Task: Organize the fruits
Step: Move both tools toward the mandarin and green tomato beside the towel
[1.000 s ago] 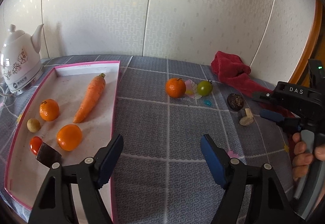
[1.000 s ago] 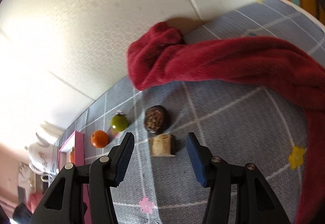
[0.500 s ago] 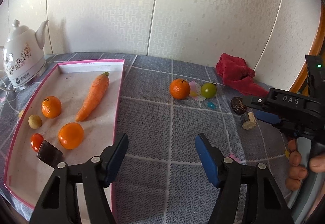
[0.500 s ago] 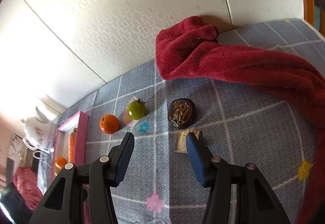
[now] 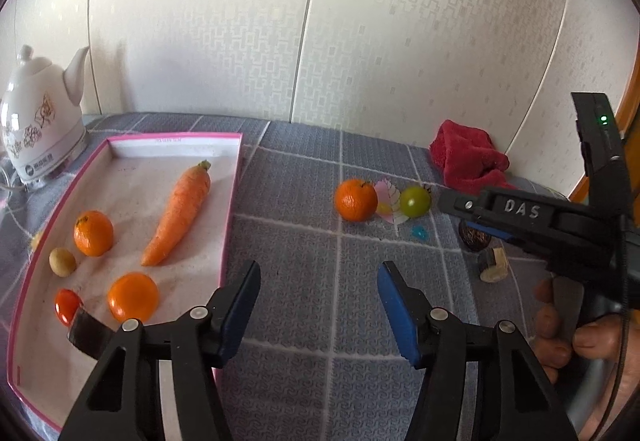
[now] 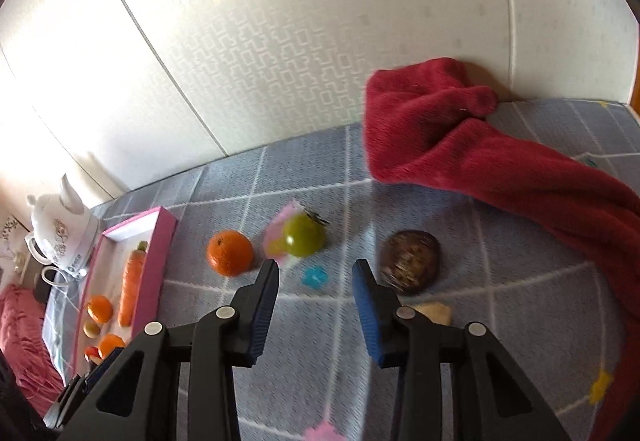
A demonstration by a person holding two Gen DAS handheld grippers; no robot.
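Fruit already gathered sits in the pink-rimmed tray (image 5: 232, 201) at the left of the desk (image 5: 304, 281): a carrot (image 5: 178, 215), two oranges (image 5: 93, 233) and (image 5: 133, 296), a small red tomato (image 5: 66, 305) and a pale round fruit (image 5: 62, 261), laid apart on the tray floor so none rolls onto another. Outside it, a loose orange (image 5: 355, 199) and a green tomato (image 5: 415, 201) lie near each other in the middle of the cloth, with a dark round fruit (image 6: 410, 261) and a cut pale piece (image 5: 494, 267) further right, near the red towel (image 6: 480, 145) by the wall. The left gripper (image 5: 316, 301) hangs over bare cloth just right of the tray's edge, jaws apart with nothing between them; they have just been closing, which reads as a release finished and the tool waiting. The right gripper (image 6: 314, 291), held by a hand (image 5: 568, 325), points down toward the gap between the green tomato and the dark fruit; its jaws have also just been narrowing yet grip nothing, only cloth and a blue flower print showing between them. Judged from this, the right side is lining up on one of the loose pieces, likely the green tomato, and the narrow opening suits a small fruit
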